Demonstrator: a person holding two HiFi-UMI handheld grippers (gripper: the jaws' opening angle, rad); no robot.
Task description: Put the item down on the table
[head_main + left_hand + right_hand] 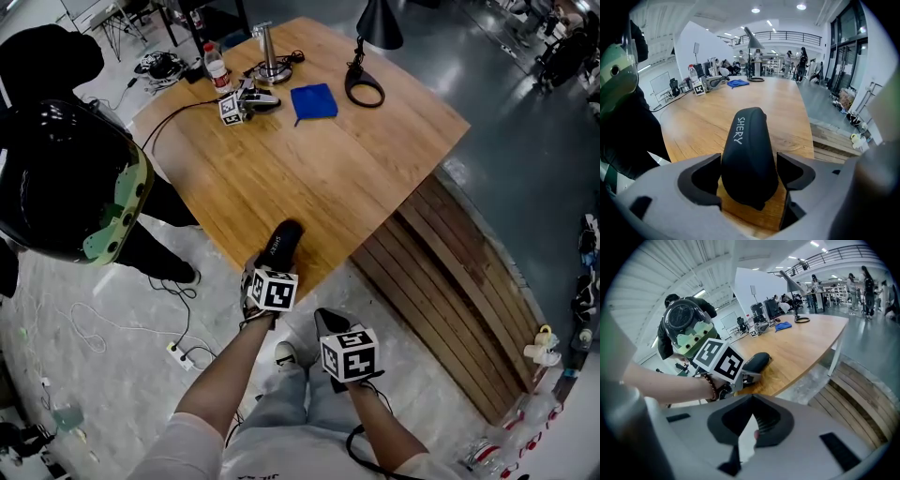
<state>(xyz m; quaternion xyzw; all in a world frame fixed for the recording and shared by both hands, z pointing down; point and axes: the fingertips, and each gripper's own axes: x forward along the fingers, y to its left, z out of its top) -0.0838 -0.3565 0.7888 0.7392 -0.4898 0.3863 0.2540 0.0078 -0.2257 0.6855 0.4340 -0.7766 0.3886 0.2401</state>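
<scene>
At the near corner of the tabletop [319,159], I saw the black case [747,154] clenched between the left gripper [749,176] fingers [701,177], close to the edge. Released there, I judged its rounded shell could slide off. Right gripper [752,425] hung pressed together, empty, off the tabletop.

On the head view I cannot see the jaws of the left gripper [270,281]. Its marker cube [273,290] covers them and the near end of the black case [282,241]. The right gripper [336,330] hides its jaws under its own cube too. The lamp [379,25] is cut off by the top edge. The label on the bottle [217,67] is too small to read. On the right gripper view, a pale sliver [748,442] sits low between the pads, and I cannot identify it.
</scene>
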